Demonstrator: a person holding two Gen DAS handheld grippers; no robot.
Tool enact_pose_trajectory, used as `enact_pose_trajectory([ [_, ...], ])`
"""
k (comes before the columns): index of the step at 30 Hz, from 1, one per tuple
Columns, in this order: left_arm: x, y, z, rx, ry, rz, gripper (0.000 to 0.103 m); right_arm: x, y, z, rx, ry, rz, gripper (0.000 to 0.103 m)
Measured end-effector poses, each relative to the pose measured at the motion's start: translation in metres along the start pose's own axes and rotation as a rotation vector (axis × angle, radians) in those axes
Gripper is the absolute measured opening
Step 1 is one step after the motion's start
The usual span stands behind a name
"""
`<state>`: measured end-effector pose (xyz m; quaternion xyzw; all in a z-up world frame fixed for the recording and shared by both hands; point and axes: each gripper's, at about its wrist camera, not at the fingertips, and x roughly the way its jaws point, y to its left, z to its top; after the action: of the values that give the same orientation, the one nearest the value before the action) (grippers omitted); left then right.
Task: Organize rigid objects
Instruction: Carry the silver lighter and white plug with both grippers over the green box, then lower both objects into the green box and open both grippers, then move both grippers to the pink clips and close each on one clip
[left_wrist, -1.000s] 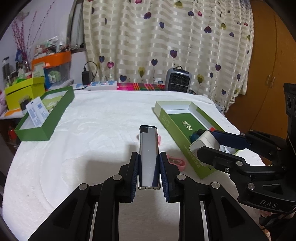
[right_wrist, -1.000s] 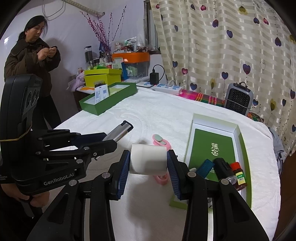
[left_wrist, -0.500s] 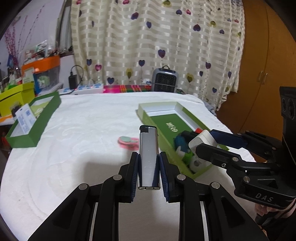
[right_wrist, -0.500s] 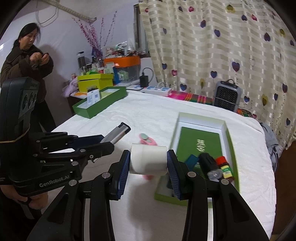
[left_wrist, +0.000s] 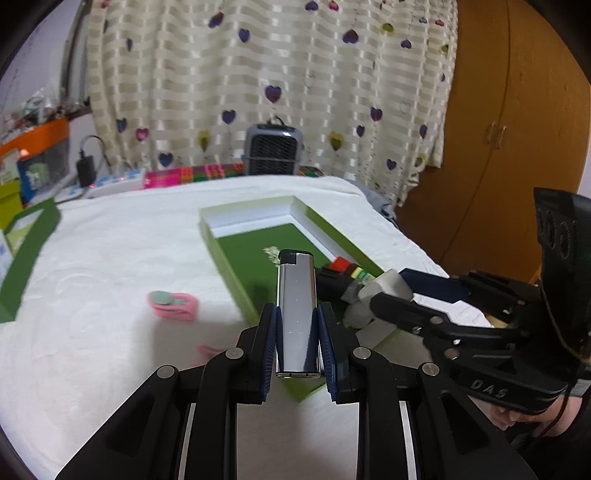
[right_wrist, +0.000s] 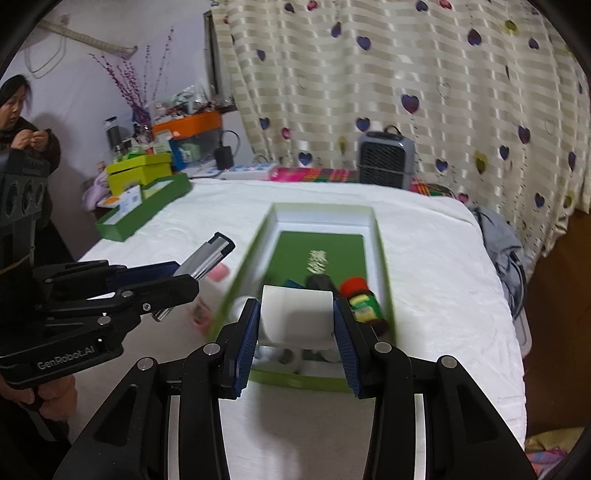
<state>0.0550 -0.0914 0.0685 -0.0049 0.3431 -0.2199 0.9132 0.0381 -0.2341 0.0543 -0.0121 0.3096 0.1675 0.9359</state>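
Lighter — silver body, black cap.

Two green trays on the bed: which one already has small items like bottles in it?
The near green tray, under the right gripper, holds the red-capped bottle. The far green tray, left by the clutter, shows only white cards.

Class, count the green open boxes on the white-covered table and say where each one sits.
2. One green box lies just ahead of the grippers, holding small items; the other green box sits at the table's far left edge. More could be hidden out of view.
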Motion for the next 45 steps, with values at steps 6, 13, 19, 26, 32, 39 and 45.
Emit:
enact_pose_trajectory([
  [6, 0.035, -0.006, 0.003, 0.005, 0.062, -0.029, 0.021, 0.020, -0.016, -0.008, 0.027, 0.057, -0.017, 0.042],
  [13, 0.037, -0.009, 0.007, 0.013, 0.053, -0.059, 0.022, 0.017, -0.021, -0.009, 0.024, 0.039, -0.026, 0.048],
  [19, 0.021, -0.002, 0.007, 0.009, 0.017, -0.021, 0.022, 0.010, -0.014, -0.004, 0.007, 0.010, -0.012, 0.049],
  [26, 0.004, 0.026, -0.002, -0.029, 0.003, 0.065, 0.022, 0.005, -0.005, -0.002, 0.006, -0.005, 0.012, 0.049],
  [32, 0.005, 0.058, -0.018, -0.104, 0.039, 0.113, 0.024, 0.005, 0.007, -0.005, -0.011, -0.001, 0.050, 0.049],
  [39, 0.012, 0.063, -0.030, -0.106, 0.073, 0.104, 0.037, 0.009, 0.021, -0.008, -0.045, 0.011, 0.083, 0.049],
  [45, 0.023, 0.056, -0.029, -0.116, 0.098, 0.114, 0.044, 0.009, 0.024, -0.009, -0.045, 0.010, 0.086, 0.049],
])
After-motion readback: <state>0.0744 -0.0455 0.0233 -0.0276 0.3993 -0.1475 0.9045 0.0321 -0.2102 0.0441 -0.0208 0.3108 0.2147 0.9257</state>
